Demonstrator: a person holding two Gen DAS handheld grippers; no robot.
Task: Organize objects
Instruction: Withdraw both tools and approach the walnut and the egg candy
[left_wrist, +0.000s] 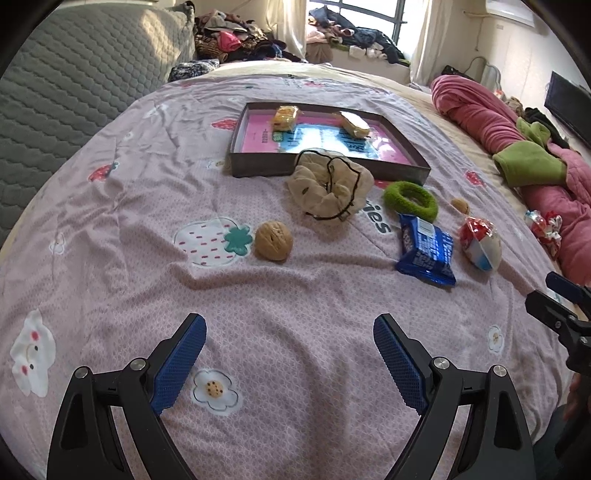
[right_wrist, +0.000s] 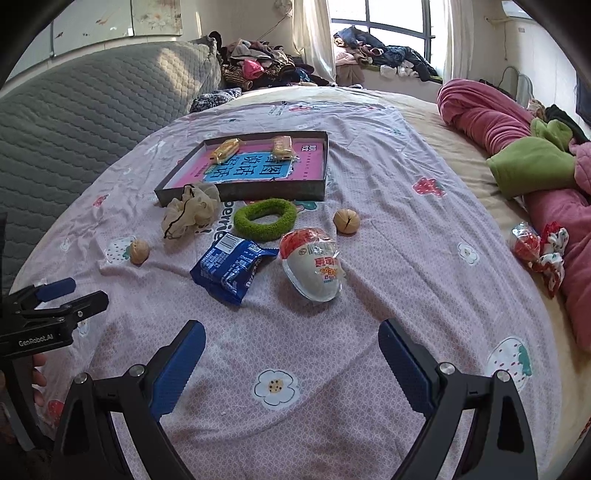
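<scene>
A shallow dark tray (left_wrist: 325, 168) (right_wrist: 236, 194) lies on the bed and holds two wrapped yellow snacks (left_wrist: 285, 117) (right_wrist: 226, 148). In front of it lie a beige scrunchie (left_wrist: 328, 186) (right_wrist: 190, 214), a green scrunchie (left_wrist: 410, 201) (right_wrist: 265, 218), a blue snack packet (left_wrist: 426, 249) (right_wrist: 231, 267), a wrapped egg-shaped toy (left_wrist: 480, 242) (right_wrist: 312, 264) and two walnuts (left_wrist: 273, 240) (right_wrist: 346, 220). My left gripper (left_wrist: 290, 356) is open and empty, short of the walnut. My right gripper (right_wrist: 291, 363) is open and empty, short of the egg toy.
A pink strawberry-print sheet (left_wrist: 258, 295) covers the bed. A grey quilted headboard (left_wrist: 74, 81) stands at the left. A rolled pink and green blanket (right_wrist: 517, 155) lies along the right edge with a wrapped candy (right_wrist: 535, 247) beside it. Clothes (right_wrist: 258, 70) are piled at the back.
</scene>
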